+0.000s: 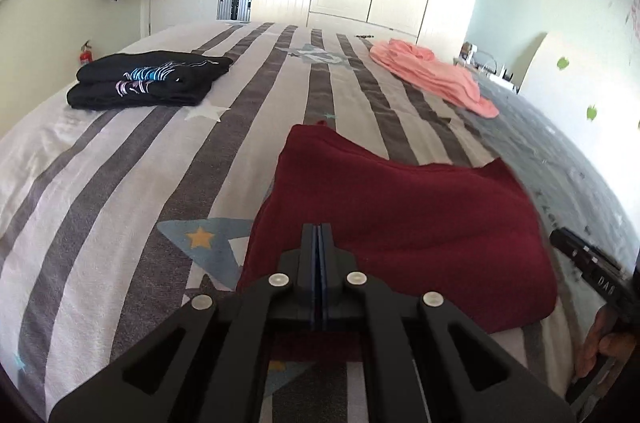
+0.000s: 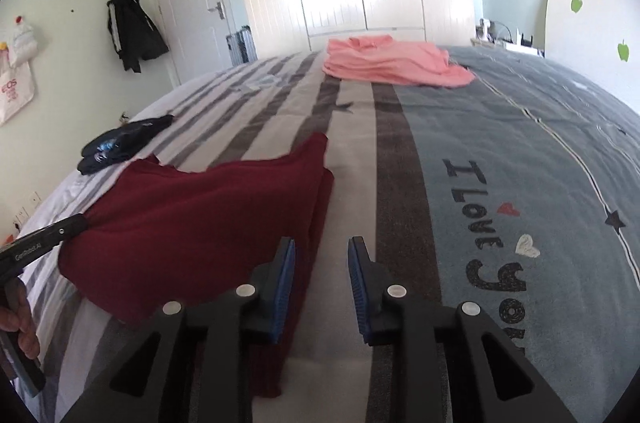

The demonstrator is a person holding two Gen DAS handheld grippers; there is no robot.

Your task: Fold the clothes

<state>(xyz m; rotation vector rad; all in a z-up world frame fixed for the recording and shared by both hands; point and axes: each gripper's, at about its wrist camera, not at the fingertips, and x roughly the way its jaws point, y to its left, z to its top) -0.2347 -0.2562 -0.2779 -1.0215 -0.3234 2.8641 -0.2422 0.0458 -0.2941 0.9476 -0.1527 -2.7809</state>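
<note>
The red garment [image 1: 400,223], folded near the bed's [image 1: 100,183] front edge, is pinched by the closed left gripper [image 1: 319,229], while the open right gripper [image 2: 322,247] is held empty beside its right edge.

On the grey-blue part of the bedcover [image 2: 540,143], dark letters can be read as "I Love You", set beside a small red heart and a white one. On the side of the left gripper [image 2: 80,223], small white lettering is seen that seems to read "GenRobot.AI". Pink letters "EOS" are printed on a white tote bag [image 2: 16,91] hung on the wall. On the right gripper [image 1: 560,235], white characters like "DAG" are partly shown.
</note>
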